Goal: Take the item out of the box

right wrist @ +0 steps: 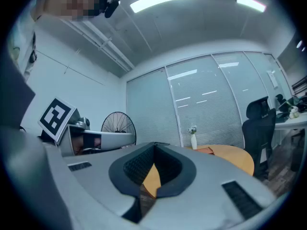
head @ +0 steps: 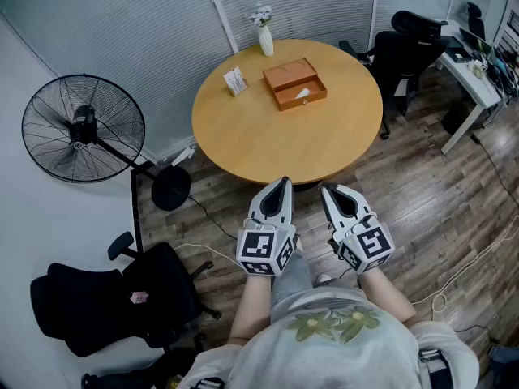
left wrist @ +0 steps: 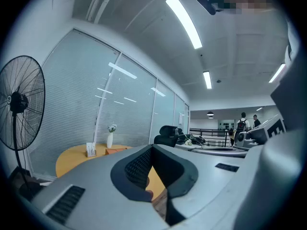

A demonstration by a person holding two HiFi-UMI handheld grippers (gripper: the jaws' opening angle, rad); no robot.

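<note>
An orange box (head: 293,83) lies on the far half of the round wooden table (head: 268,144), its top open, with a small white item (head: 302,93) inside. Both grippers are held level, side by side, short of the table's near edge and well away from the box. My left gripper (head: 284,182) is shut with nothing between its jaws, and so is my right gripper (head: 328,190). The left gripper view has the shut tips (left wrist: 152,147) in front, with the table (left wrist: 72,158) and box (left wrist: 115,151) far beyond. The right gripper view shows its shut tips (right wrist: 154,145) and the box (right wrist: 207,150).
A white vase with flowers (head: 265,35) and a small card stand (head: 235,80) sit on the table near the box. A black standing fan (head: 81,128) is at the left. Black office chairs (head: 405,51) and a white desk (head: 474,71) are at the right, another chair (head: 113,298) at lower left.
</note>
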